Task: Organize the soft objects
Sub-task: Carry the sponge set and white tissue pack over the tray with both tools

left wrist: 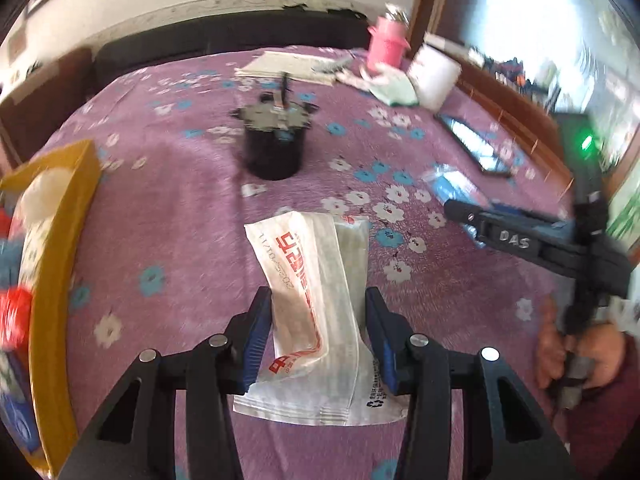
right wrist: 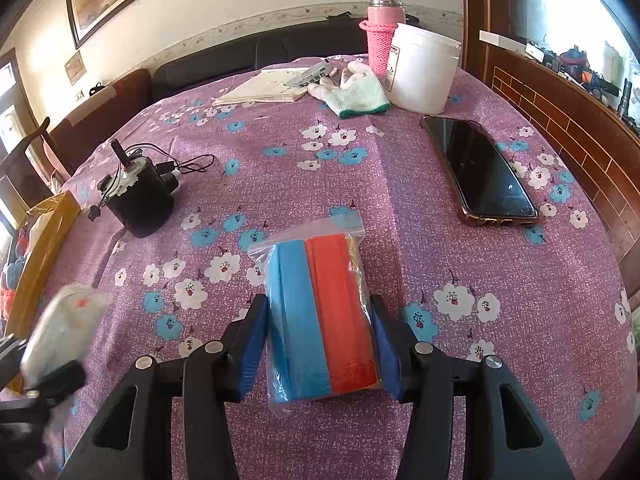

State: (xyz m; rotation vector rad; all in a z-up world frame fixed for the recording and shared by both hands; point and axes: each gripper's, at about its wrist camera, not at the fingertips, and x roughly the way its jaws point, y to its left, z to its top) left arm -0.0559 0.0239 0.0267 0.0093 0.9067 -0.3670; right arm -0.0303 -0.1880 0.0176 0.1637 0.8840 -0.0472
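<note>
In the left wrist view we hold the left gripper (left wrist: 318,320) low in the centre of the frame, its blue pads drawn in against both long edges of a white plastic packet (left wrist: 316,300). The packet is flat, translucent and crinkled, with red printed lettering running along its length and a small recycling mark near its lower right corner; its far end reaches up toward mid-frame above the purple flowered tablecloth (left wrist: 180,208). The pads appear to press its sides, so we read it as gripped.

In the right wrist view our right gripper (right wrist: 320,340) sits at lower centre, partly closed on a clear zip bag (right wrist: 320,312). Inside the bag we see a blue block on the left, an orange-red one on the right, and a sliver of yellow at the far right edge. The bag's sealed top points up the frame and lies on the cloth.

At the left edge of the left wrist view stands a yellow box (left wrist: 68,248) holding soft things in white, red and blue, all blurred. A black motor (right wrist: 138,196) with wires sits at mid-left of the right wrist view, a phone (right wrist: 480,172) at right, and a white tub (right wrist: 422,72), a pink bottle (right wrist: 382,28) and a pale glove (right wrist: 356,94) along the top.
</note>
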